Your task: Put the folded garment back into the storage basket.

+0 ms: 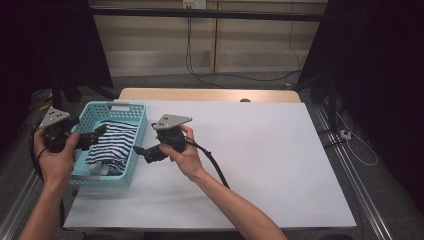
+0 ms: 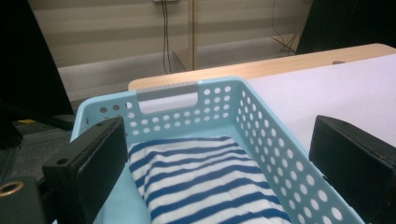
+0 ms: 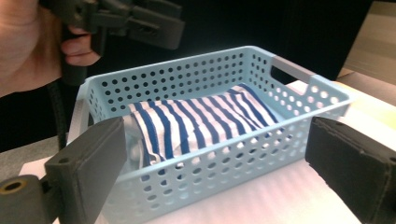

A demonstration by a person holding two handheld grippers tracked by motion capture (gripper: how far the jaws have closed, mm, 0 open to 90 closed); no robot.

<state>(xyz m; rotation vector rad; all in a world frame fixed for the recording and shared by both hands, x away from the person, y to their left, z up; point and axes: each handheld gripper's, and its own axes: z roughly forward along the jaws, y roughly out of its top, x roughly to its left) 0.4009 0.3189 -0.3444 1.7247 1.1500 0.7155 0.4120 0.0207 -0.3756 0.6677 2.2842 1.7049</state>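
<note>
Nearest us in the high view, two forearms come up from the bottom edge. Our left gripper point(image 1: 95, 136) sits at the left rim of the basket point(image 1: 140, 131), jaws pointing in over it; our right gripper point(image 1: 142, 151) is just off the basket's right wall, pointing toward it over the white sheet.

Left gripper view: both black jaws stand wide apart with nothing between the pads. Released. They frame the basket point(image 2: 261, 135) from one short end, and the striped cloth point(image 2: 205, 182) lies below and beyond them, not touched.

Right gripper view: jaws likewise spread, nothing pinched. The near long wall of the basket point(image 3: 219, 168) stands between them and a little beyond, apart from both pads. The left gripper point(image 3: 135, 21) and the hand on it show past the far corner.

The thing in hand: a blue-and-white striped cloth point(image 1: 114, 145), folded or bunched, lying inside the light-blue perforated basket, which stands at the left part of the bench point(image 1: 260, 165). The cloth fills most of the basket floor; in the right gripper view point(image 3: 196, 123) it sits below the rim, with a pale patch beside it that we cannot make out.

Our judgement: the placing looks done. Cloth is in, both grips let go. What may be left is drawing the hands clear, perhaps tidying the cloth. Beyond the basket, the bench is bare up to its wooden far edge point(image 1: 210, 94).
</note>
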